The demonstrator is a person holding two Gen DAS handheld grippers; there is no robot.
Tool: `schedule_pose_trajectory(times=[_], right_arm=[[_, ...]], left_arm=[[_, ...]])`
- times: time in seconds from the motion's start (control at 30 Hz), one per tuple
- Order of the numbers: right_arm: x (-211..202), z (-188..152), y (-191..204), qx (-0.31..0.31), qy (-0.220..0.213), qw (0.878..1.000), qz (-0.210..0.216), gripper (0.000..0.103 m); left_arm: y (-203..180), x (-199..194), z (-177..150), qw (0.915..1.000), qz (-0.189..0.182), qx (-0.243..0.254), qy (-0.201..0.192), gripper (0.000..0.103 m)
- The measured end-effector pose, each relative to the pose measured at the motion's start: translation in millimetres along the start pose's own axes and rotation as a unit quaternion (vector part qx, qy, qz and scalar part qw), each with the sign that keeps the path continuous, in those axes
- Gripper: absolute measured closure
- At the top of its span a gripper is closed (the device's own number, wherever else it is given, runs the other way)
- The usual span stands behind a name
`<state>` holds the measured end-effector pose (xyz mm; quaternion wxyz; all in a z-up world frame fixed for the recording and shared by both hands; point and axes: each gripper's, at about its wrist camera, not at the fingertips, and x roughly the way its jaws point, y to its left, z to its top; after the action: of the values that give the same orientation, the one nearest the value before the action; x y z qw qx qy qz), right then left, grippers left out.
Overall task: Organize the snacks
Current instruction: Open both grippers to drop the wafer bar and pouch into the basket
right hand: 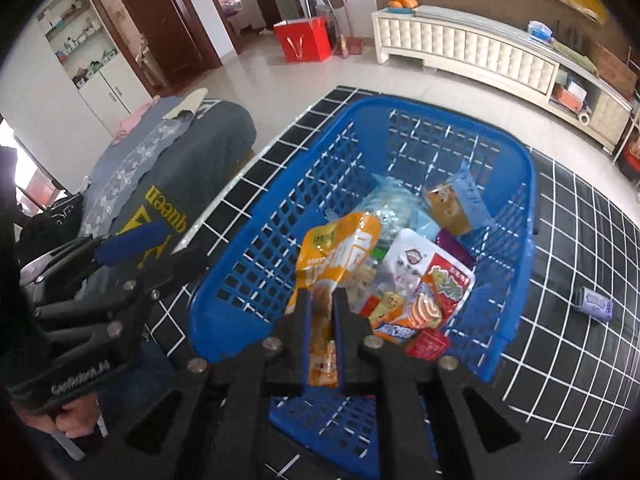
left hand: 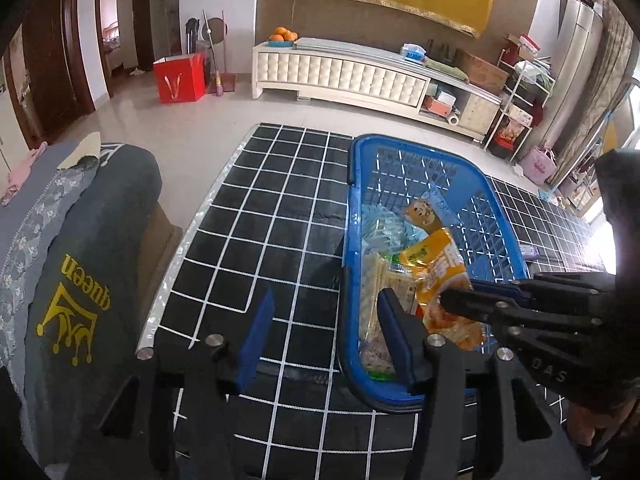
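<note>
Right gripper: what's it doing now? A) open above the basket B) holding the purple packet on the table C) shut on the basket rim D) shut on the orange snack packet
D: in the right wrist view the right gripper has its fingers closed on the lower end of the orange snack packet, over the blue basket.

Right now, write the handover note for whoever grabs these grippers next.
Right gripper: shut on the orange snack packet, held over the blue basket.
Left gripper: open, holding nothing, at the basket's left rim above the black grid table.
Done: several snack packets already lie in the basket.
Left: release the orange packet into the basket; a small purple packet lies on the table right of it, probably next.
</note>
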<state>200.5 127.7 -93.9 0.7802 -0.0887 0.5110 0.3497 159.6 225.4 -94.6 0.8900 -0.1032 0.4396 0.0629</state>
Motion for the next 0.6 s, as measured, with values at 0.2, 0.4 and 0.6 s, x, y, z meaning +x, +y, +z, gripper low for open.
schedule_pose_trajectory(times=[0.2,0.4,0.6], right_arm=[[12.7,2.1,2.2,0.002,0.007,1.0,0.002,0.089],[20.1,0.0,4.0,-0.008,0.019,1.0,-0.011,0.063],[4.0,-0.9,-2.4,0.0,0.004,1.0,-0.006,0.048]], left_arm=[[-2.8,1.5,-1.7,1.0,-0.004,-0.006,0.001,0.052],[-4.3,3.1,-3.1,1.0,0.0,-0.001,0.005,0.052],[-9.9,-3.4,-2.9,1.0,0.003,0.004,0.0,0.052]])
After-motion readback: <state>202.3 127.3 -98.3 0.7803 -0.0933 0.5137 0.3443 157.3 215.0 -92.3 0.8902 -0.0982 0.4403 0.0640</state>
